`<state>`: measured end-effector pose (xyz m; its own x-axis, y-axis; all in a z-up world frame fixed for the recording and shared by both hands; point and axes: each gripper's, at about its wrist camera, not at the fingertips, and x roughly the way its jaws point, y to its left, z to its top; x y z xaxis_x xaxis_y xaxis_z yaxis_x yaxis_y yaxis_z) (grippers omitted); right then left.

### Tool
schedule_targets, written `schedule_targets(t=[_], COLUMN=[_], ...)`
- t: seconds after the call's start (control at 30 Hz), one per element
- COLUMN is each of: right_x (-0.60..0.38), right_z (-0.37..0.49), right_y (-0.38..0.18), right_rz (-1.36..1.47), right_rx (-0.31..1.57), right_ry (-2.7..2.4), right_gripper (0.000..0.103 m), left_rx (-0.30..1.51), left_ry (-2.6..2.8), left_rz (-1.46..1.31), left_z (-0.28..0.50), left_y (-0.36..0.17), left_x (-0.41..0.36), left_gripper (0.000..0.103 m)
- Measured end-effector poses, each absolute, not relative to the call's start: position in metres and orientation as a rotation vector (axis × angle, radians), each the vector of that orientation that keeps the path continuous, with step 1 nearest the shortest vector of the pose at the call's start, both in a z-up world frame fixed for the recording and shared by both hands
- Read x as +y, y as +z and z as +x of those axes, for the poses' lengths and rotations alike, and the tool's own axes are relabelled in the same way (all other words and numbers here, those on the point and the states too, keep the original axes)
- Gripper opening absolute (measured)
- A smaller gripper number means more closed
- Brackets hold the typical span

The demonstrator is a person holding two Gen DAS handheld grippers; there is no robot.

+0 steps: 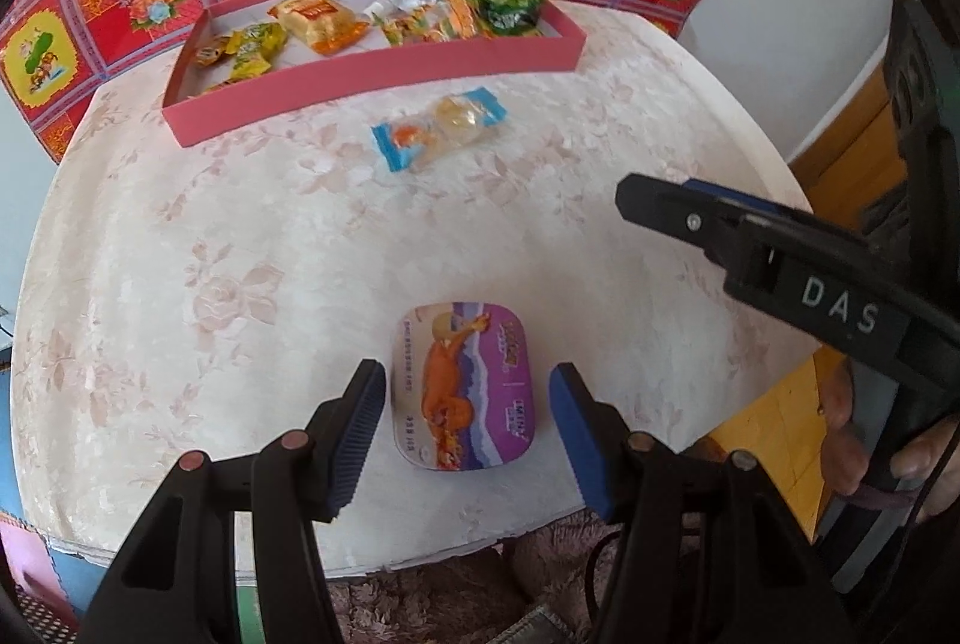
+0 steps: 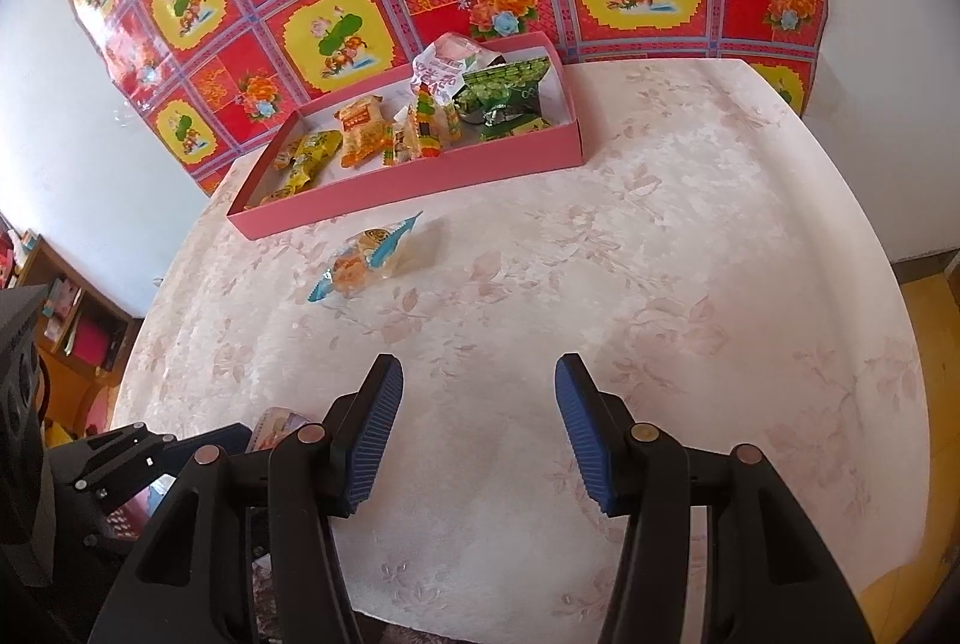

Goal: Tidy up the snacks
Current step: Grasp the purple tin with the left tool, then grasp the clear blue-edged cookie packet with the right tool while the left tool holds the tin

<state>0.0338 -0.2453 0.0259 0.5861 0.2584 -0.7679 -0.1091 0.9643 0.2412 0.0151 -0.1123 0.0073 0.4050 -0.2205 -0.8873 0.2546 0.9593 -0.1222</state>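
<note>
The worktop (image 1: 180, 284) is wide and mostly bare under its pale flowered cloth, and at its far edge sits the pink tray (image 1: 372, 74) that already holds most of the snacks. Just near of the tray, out on the cloth, lies a clear packet with blue ends (image 1: 441, 128), not yet put away.

Nearest to me, close to the worktop's near edge, is the purple tin (image 1: 465, 386), lying flat with its picture side up. My left gripper (image 1: 468, 422) points steeply down at it, and my fingers (image 1: 360, 428) stand released on either side of the tin, not touching it. I judge this to be the pick: I want to sink straight down so both pads meet the long sides squarely, low on the rim, then clench evenly. The lid looks slick and rounded, so a high or skewed pinch could squirt it out toward the edge.

My right gripper (image 2: 474, 434) hangs released over bare cloth to the right, grasping nothing, well clear of the tin.
</note>
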Motion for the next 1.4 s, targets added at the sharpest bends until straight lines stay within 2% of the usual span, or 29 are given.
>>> schedule_targets(t=[0.23,0.37,1.4], right_x=[-0.246,-0.245,-0.209], right_z=[0.034,0.035,0.059], right_y=[0.024,0.023,0.028], right_rz=[0.178,0.180,0.137], right_rx=[0.926,0.930,0.926], right_ry=[0.215,0.216,0.318], right_gripper=[0.054,0.054,0.054], left_rx=[1.131,1.127,1.015], left_ry=[-0.287,-0.286,-0.095], left_rz=[0.010,-0.007,-0.126], left_z=[0.018,0.018,0.042], left_y=[0.003,0.004,0.015], left_x=[-0.108,-0.104,-0.033], left_gripper=[0.058,0.052,0.051])
